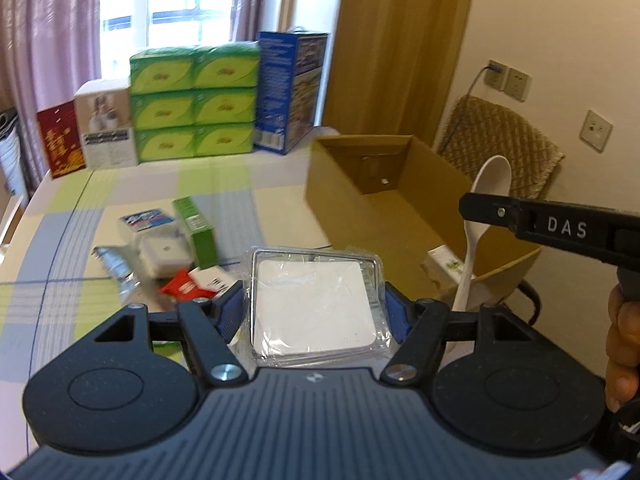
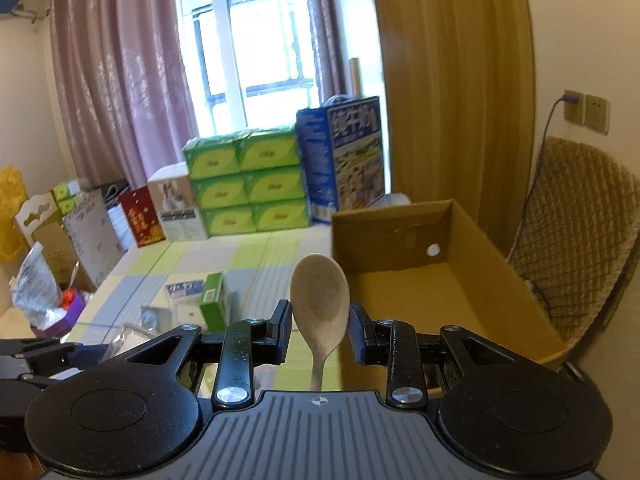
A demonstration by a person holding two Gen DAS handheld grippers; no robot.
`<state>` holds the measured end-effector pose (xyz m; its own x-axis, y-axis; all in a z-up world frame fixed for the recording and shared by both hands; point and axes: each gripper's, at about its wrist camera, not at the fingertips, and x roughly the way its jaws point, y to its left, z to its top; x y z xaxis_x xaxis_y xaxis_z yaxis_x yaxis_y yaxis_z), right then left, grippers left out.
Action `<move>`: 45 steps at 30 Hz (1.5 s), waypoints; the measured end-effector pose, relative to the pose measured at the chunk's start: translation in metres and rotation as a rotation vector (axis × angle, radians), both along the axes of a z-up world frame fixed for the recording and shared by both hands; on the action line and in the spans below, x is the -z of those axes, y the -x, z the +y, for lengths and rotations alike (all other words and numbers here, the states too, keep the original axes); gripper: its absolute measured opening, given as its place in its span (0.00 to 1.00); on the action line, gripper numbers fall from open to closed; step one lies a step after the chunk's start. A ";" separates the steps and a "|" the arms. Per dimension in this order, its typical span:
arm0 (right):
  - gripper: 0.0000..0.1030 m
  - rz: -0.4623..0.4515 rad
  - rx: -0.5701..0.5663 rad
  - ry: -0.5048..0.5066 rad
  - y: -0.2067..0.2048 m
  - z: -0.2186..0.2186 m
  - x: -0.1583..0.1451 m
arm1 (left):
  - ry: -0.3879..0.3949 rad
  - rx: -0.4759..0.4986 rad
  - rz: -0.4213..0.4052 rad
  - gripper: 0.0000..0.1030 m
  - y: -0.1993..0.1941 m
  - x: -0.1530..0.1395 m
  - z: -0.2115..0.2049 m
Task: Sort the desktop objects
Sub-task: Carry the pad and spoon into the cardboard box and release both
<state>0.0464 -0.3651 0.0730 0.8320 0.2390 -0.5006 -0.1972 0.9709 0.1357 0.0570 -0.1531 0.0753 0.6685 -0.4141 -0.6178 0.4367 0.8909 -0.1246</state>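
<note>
1. Gripping a clear-wrapped white square pad (image 1: pixel 314 306) between the jaws of the left gripper (image 1: pixel 314 312), at lower centre of the left wrist frame; blue pads pressing both side edges, pad raised clear of the desk (image 1: pixel 60 216).
2. Holding a pale spoon (image 2: pixel 320 300) in the right gripper (image 2: pixel 320 334), bowl up, at centre of the right wrist frame. In that frame the jaws are flanking the bowl with slight gaps; whether clamping lower down, cannot tell.
3. Keeping both items lifted, judged ready for carrying to the open cardboard box (image 1: pixel 380 168) at right of centre.
4. Leaving unsorted items at middle left: green carton (image 1: pixel 196 228), white square device (image 1: pixel 164 254), red packet (image 1: pixel 180 286), foil pouch (image 1: pixel 116 264).
5. Noting obstructions: box near wall rising between the grippers and the box floor; stacked tissue packs (image 1: pixel 194 102) at upper centre, well apart.
</note>
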 end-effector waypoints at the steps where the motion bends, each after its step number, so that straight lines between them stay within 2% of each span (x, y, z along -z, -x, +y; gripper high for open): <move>1: 0.26 -0.003 0.006 0.000 0.000 -0.005 -0.003 | 0.001 0.009 -0.003 0.63 0.001 -0.002 -0.005; 13: 0.26 -0.026 0.038 0.001 -0.001 -0.052 -0.033 | 0.023 0.092 -0.020 0.63 0.001 -0.021 -0.051; 23: 0.26 -0.038 0.070 0.024 -0.039 -0.093 -0.049 | 0.052 0.185 -0.020 0.63 -0.027 -0.030 -0.101; 31: 0.27 -0.031 0.088 0.077 -0.081 -0.112 -0.029 | 0.055 0.247 -0.008 0.63 -0.062 -0.010 -0.141; 39: 0.27 0.052 0.098 0.104 -0.110 -0.123 0.013 | 0.001 0.280 0.016 0.64 -0.081 0.027 -0.170; 41: 0.27 0.080 0.096 0.103 -0.114 -0.125 0.024 | -0.003 0.286 0.038 0.71 -0.085 0.037 -0.175; 45: 0.27 0.133 0.081 0.104 -0.120 -0.125 0.042 | 0.009 0.283 0.029 0.73 -0.089 0.040 -0.173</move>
